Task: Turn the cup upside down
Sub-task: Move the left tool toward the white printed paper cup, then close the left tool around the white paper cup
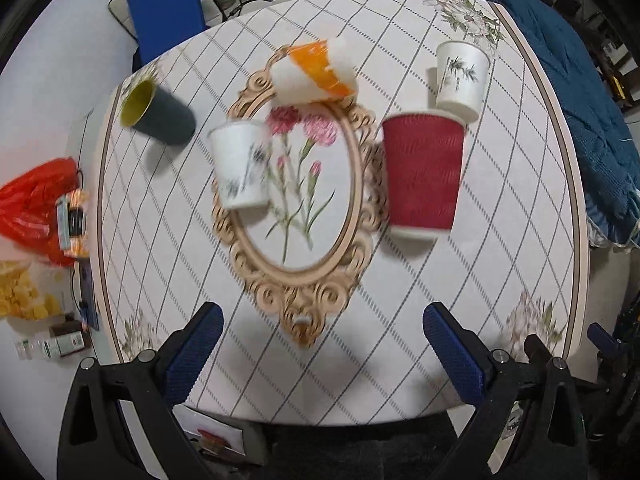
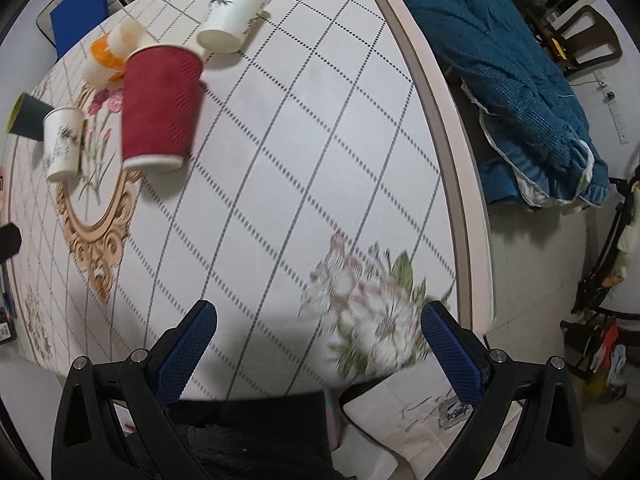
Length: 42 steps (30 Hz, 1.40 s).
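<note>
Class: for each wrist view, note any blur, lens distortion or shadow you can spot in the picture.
Left wrist view: motion blur smears the red cup; fisheye bows the table edges. Right wrist view: the printed flower is smeared, a soft shadow lies near the open right gripper.

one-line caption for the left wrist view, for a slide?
Open left gripper above floral table with five cups, red cup nearest.

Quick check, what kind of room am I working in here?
Most likely a lived-in home dining area: a table with a flowered, checked cover, a chair pushed up to its far side, and a blue quilt heaped beside it.
</note>
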### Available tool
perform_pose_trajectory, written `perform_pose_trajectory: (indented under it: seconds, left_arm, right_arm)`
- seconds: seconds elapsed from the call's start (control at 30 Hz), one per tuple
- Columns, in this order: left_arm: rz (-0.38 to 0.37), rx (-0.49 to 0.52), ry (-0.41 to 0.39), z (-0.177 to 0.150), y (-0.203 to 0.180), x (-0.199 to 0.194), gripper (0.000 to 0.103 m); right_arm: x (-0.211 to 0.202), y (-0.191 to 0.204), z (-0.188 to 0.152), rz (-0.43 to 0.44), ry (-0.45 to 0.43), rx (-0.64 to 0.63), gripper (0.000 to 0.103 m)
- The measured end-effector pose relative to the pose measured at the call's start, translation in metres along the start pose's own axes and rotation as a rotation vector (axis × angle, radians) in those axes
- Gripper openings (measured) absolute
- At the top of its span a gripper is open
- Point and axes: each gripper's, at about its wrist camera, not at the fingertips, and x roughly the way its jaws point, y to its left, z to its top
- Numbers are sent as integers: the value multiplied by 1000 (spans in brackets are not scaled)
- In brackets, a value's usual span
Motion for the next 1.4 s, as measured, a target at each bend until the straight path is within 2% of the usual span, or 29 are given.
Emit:
perform_pose_trajectory:
  seconds: [0.43,0.63,0.77,1.0,1.33,1.4]
  left_arm:
    - [-17,59,-50,126,-51,-6,103]
    - [-6,108,-23,184,-76,12,103]
    - [4,151,15,209,-94,32,103]
    - [8,220,99,230,-125,71,103]
    - [10,307,161,230,-155,109,102]
    - [6,319,162,230,-159,114,87]
  right_arm:
    - [26,-27,97,-13,12,23,103]
    - [34,-38,136,-18,14,46,103]
    - [40,-44,157,-29,16,54,103]
    - [52,-56,186,-56,16,67,103]
    - [63,-60,202,-95,18,56,103]
    - [63,-60,203,-97,17,56,103]
